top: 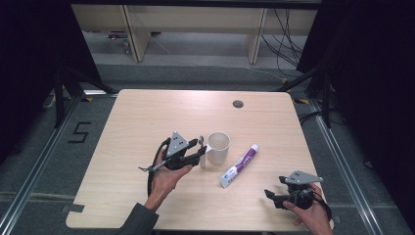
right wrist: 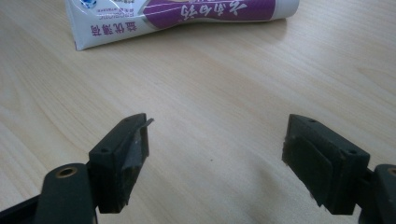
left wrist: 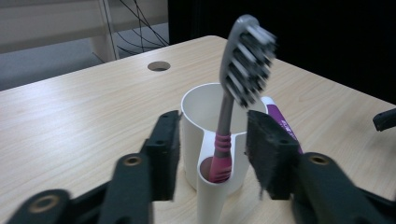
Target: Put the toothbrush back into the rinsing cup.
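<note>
I read a "5" marked on the floor; the toothpaste tube's upside-down print stays illegible to me.

— Where did your toothbrush sit?
— It stood upright in the slot on the side of the white cup, grey handle with a pink grip low in the slot, bristled head above the rim.
— And the cup?
— Upright on the desk, near the middle, mouth open upward.

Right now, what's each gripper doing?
Left gripper: open, jaws either side of the toothbrush in the cup, not pressing it.
Right gripper: open, holding nothing.
</note>
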`<state>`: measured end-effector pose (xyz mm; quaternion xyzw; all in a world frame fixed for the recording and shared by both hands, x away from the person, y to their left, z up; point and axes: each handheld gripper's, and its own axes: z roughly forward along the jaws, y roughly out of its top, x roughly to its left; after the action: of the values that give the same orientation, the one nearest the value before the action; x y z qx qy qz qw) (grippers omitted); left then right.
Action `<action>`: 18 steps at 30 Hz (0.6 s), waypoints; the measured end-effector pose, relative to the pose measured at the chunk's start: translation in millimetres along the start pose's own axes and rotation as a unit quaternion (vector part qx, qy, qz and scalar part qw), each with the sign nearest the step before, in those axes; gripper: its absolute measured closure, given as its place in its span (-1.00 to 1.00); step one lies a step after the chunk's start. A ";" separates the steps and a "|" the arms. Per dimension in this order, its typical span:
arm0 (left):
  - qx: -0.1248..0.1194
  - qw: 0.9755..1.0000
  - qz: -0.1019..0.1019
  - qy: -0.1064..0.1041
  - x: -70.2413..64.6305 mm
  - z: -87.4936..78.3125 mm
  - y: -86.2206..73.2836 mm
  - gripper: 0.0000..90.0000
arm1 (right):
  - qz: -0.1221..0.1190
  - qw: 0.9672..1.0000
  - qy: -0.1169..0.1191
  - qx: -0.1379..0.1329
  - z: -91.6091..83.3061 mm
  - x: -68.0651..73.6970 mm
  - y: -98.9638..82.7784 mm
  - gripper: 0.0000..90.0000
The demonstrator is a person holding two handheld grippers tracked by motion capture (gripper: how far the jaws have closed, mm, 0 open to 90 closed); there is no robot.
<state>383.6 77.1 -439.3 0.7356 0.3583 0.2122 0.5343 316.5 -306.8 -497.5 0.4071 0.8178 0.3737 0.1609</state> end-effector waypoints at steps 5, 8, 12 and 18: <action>-0.003 1.000 -0.011 -0.002 2.4 -14.2 1.8 -0.23 | -0.002 1.000 0.000 -0.001 0.0 -0.4 0.0 -0.48; 0.000 1.000 -0.007 -0.004 2.6 -19.7 1.4 -0.26 | 0.000 1.000 0.000 -0.001 0.1 0.0 0.1 -0.48; 0.008 1.000 -0.007 -0.005 3.4 -35.0 -2.7 -0.31 | 0.001 1.000 -0.001 0.001 -0.8 -0.5 0.4 -0.49; 0.026 0.999 -0.020 -0.009 6.5 -50.1 -13.0 -0.42 | 0.009 1.000 -0.001 0.005 -1.3 0.0 0.3 -0.49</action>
<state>349.1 115.9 -434.9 0.7440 0.3730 0.1855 0.5224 316.0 -307.3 -496.4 0.4159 0.8156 0.3705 0.1563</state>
